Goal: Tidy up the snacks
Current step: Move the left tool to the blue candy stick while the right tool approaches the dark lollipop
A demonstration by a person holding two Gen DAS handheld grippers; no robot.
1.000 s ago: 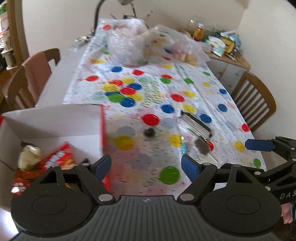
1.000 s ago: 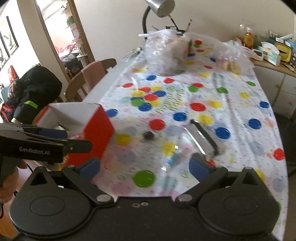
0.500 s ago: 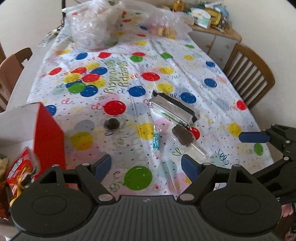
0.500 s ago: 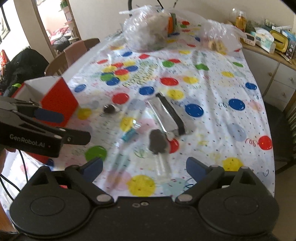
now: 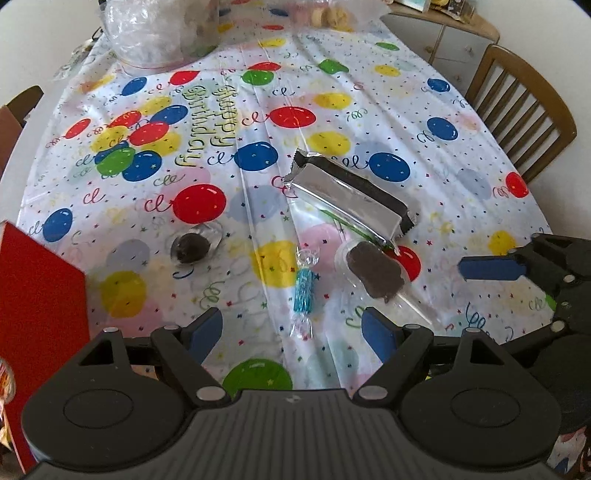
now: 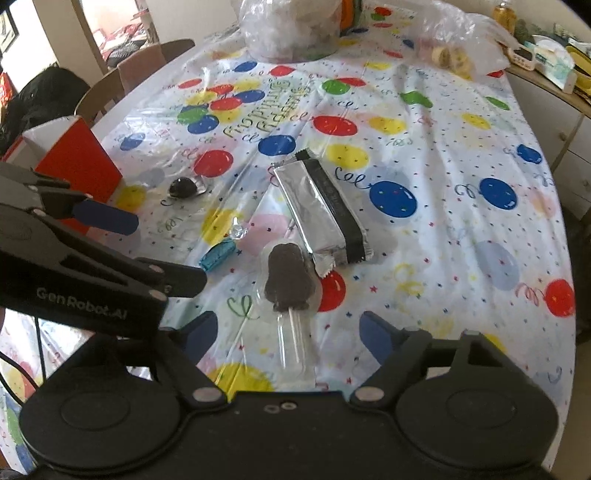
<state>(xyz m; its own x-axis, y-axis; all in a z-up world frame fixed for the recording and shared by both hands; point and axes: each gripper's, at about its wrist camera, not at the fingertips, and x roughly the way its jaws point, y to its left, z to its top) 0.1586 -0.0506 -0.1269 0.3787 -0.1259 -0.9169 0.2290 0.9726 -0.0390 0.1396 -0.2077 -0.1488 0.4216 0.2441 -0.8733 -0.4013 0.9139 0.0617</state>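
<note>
1. Plastic balloon-print cloth (image 5: 461, 192) covered the whole surface, "Happy Birthday" lettering and all, with wooden chairs (image 5: 524, 110) pulled up around it.
2. Red and white cardboard box (image 6: 79, 158) sat at the left edge of the surface, well apart from the loose snacks. The left wrist view only caught its red wall plus a sliver of packet inside.
3. Two crinkly clear bags (image 6: 291, 29) sat way at the far end, one with pale round biscuit-looking things in it; couldn't really tell what was in the other.
4. Silver and black wrapped bar (image 5: 351, 192) lay diagonally in the middle of the surface.
5. Left tongs (image 5: 291, 332) hovered over the near edge, spread wide, nothing between them. The blue candy sat just ahead of the gap.
6. Right tongs (image 6: 286, 332) were spread wide and empty too, with the lolly stick pointing right into the gap.
7. Chocolate lolly (image 6: 288, 277) in clear wrap lay just beside the near end of the bar.
8. Blue twist-wrapped candy (image 5: 304, 290) lay left of the lolly, close by.
9. Small dark round chocolate (image 5: 192, 247) in a clear wrapper sat nearest the box, on its own.
</note>
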